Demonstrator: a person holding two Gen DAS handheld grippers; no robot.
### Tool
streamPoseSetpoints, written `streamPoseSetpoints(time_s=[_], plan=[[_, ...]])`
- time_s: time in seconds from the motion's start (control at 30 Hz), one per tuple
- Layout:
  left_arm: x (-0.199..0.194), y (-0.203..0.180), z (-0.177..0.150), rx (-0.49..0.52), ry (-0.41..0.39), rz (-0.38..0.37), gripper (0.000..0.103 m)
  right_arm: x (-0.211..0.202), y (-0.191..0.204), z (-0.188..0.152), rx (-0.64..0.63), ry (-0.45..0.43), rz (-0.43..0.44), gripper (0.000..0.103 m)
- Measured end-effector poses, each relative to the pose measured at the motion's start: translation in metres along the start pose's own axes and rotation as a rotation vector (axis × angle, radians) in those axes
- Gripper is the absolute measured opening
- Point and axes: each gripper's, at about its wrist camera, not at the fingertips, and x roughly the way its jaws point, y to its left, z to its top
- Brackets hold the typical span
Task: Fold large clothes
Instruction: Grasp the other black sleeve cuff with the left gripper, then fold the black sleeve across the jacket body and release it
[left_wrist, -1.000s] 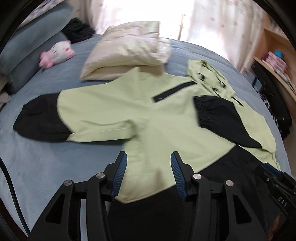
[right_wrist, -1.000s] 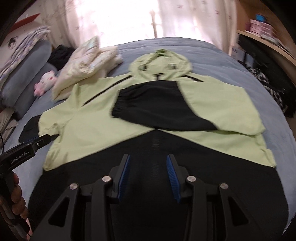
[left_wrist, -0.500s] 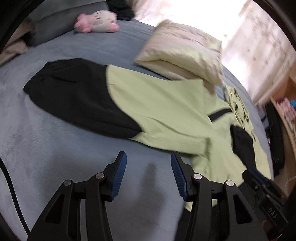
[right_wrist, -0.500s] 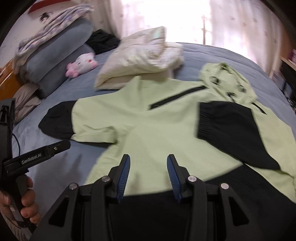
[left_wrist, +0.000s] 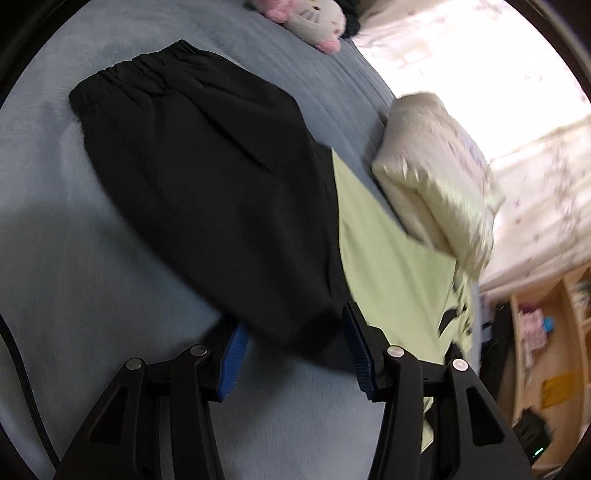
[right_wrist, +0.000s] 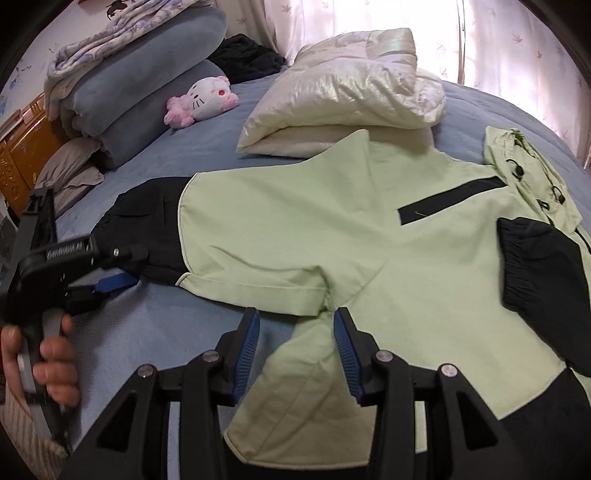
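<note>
Now the soft, light jacket (right_wrist: 332, 236) lies floppy on the bed (right_wrist: 155, 325); grab its black sleeve (left_wrist: 207, 192) edge. Both grippers, left (left_wrist: 291, 354) and right (right_wrist: 295, 350), are released.

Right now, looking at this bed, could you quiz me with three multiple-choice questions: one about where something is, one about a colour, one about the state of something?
1. Where does the plush toy lie?
A. on the jacket
B. on the bed beside the stacked blue bedding
C. on the shelf

2. What colour is the outstretched sleeve end of the jacket?
A. black
B. red
C. white

3. How does the other sleeve lie?
A. hanging off the bed
B. rolled into a ball
C. folded across the jacket's front

Answers: 1 B, the toy rests on the blue cover next to the bedding. 2 A, the sleeve turns from pale green to black. 3 C, its black cuff lies on the green chest.
</note>
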Motion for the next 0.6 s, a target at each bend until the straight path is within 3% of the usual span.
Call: streamPoseSetpoints(time_s=[0.13,0.2,0.27,0.3,0.43,0.6], plan=[[0.001,0.015,0.03,-0.064,-0.046,-0.013,0.049,0.006,-0.003,-0.001,0.013,0.01,0.005,0.042],[-0.002,0.019,0.04,-0.103,-0.109,0.022,0.04,0.007,-0.007,-0.002,0.029,0.012,0.008,0.042],[-0.008,0.02,0.044,-0.117,-0.166,0.09,0.011,0.005,-0.013,-0.005,0.054,0.015,0.014,0.042],[-0.011,0.019,0.044,-0.115,-0.185,0.111,0.006,0.005,-0.015,-0.005,0.061,0.016,0.016,0.042],[-0.032,-0.01,0.036,-0.044,-0.286,0.132,0.004,-0.001,-0.026,-0.011,0.098,0.013,0.032,0.042],[-0.055,-0.101,0.017,0.139,-0.357,0.083,0.003,-0.015,-0.04,-0.017,0.141,0.0,0.048,0.042]])
